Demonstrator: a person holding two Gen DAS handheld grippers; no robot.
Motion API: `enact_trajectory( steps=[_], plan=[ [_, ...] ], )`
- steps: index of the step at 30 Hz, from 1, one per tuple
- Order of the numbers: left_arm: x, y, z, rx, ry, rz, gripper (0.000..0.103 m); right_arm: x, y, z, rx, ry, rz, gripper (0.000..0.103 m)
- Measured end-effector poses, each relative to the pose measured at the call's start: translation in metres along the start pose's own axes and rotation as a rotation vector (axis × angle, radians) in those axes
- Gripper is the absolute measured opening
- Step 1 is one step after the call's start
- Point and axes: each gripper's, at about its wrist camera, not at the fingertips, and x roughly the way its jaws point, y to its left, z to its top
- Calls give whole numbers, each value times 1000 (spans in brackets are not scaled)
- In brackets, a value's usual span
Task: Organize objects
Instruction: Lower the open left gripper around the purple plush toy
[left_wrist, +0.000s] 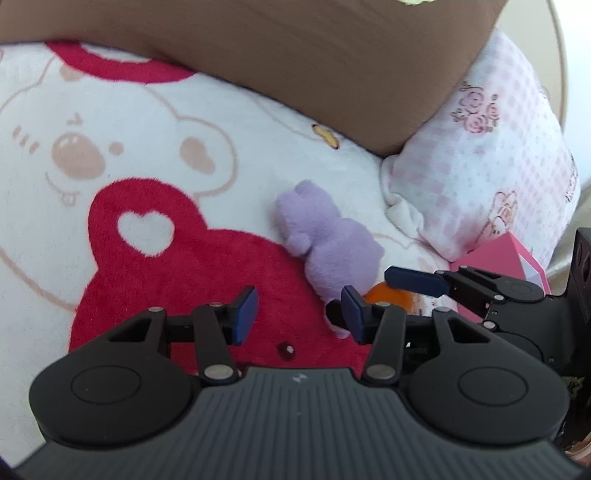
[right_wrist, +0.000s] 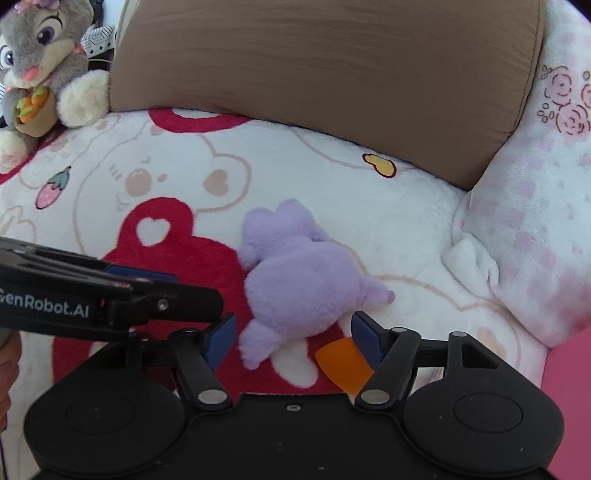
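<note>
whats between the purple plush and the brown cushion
Nothing: only bare blanket with its printed bear and a small yellow heart lies between the purple plush and the brown cushion, clearest in the right wrist view.

Both wrist cameras look steeply down, close over the blanket (left_wrist: 155, 122), sharing the purple plush (right_wrist: 299, 280).

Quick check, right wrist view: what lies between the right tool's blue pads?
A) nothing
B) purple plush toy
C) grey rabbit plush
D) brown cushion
B: the fluffy purple plush toy lies on the bear-print blanket with its lower end between the right tool's open pads, not yet pressed.
</note>
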Motion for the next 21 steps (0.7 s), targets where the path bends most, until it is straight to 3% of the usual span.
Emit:
enact_trajectory(
  steps=[12,21],
  plan=[
    [9,12,9,-22,2,-7,44,22,-5,7,-11,-26,-25,79],
    [2,16,20,-16,1,7,44,10,10,-1,-127,-96,-69,65]
  ],
)
